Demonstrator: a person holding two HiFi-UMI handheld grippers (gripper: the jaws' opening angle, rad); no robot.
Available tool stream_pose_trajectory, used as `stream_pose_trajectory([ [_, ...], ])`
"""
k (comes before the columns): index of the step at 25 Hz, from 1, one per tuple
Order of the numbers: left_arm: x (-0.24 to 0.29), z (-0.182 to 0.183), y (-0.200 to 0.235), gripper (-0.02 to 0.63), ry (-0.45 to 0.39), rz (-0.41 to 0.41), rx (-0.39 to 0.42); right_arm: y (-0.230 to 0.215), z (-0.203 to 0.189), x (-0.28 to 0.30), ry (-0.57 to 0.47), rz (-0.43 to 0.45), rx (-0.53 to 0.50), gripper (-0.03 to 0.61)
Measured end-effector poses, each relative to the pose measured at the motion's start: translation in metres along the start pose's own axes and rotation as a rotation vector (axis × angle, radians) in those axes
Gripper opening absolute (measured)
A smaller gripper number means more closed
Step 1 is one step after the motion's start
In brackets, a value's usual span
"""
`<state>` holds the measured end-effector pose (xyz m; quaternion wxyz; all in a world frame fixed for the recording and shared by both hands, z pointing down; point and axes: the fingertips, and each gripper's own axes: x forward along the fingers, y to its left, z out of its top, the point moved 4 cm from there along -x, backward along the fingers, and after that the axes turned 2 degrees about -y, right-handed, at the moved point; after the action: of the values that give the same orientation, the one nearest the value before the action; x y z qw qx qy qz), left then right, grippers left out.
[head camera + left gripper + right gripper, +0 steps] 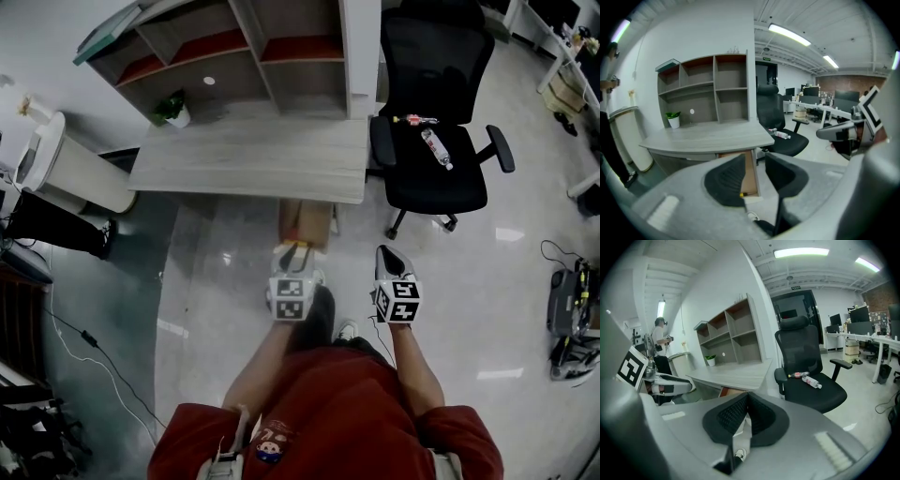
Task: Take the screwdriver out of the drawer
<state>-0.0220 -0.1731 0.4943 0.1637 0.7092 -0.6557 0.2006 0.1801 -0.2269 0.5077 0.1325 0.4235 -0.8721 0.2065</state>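
Observation:
An open wooden drawer (305, 222) sticks out from under the grey desk (253, 159). In the left gripper view the drawer (750, 176) shows through the gap between the jaws. A yellow-and-black tip of the screwdriver (743, 194) peeks out at its near end beside the left pad. My left gripper (755, 159) is open with nothing between its pads. In the head view it (292, 258) hovers just in front of the drawer. My right gripper (387, 253) hangs to the right over bare floor. Its pads meet in its own view (747, 397), with nothing in them.
A shelf unit (234, 47) and a small potted plant (173, 111) stand on the desk's back. A black office chair (436, 141) with a bottle (436, 148) on its seat is right of the desk. Cables (89, 337) trail on the floor at left.

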Motion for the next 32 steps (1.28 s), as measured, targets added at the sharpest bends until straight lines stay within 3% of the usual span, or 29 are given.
stream_pose_trajectory([
  [20,0.087,-0.048,0.079,0.138,0.137,0.01,-0.031,0.026,-0.019,0.108,0.145,0.064,-0.044,0.002],
  [32,0.154,-0.097,0.12,0.144,0.245,-0.026,-0.059,0.05,-0.038,0.181,0.23,0.115,-0.056,0.002],
])
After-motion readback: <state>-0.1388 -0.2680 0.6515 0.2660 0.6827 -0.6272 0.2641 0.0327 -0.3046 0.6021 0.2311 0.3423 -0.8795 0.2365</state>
